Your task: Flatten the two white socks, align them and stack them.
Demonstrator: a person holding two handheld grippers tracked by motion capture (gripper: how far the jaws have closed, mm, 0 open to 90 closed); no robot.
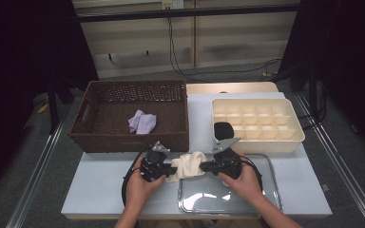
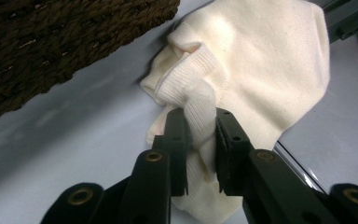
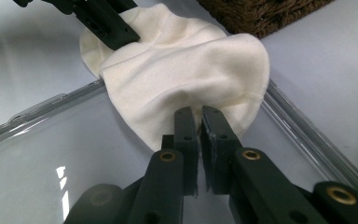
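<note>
I am pinching the cream sock [image 1: 188, 165] from both ends, left gripper [image 2: 200, 122] closing its jaws on the ribbed cuff, right gripper [image 3: 199, 119] on the toe edge, between basket [image 1: 123, 135] and clear tray [image 1: 266, 199]. The right bite is looking thin; pulling apart risks slipping.

From my station the sock [image 1: 188, 165] reads as soft cream knit cloth, matt, with a ribbed cuff [image 2: 186, 77] and finer smooth knit over the rest. The tray [image 3: 37, 154] under it looks like clear glossy plastic that throws back the lights. I see the basket [image 1: 100, 137] as dark, rough woven wicker, holding a pale lilac cloth [image 1: 142, 123]. The divided box [image 1: 292, 142] is smooth cream plastic, the tabletop [image 1: 100, 183] matt and pale, my jaws matt black.
</note>
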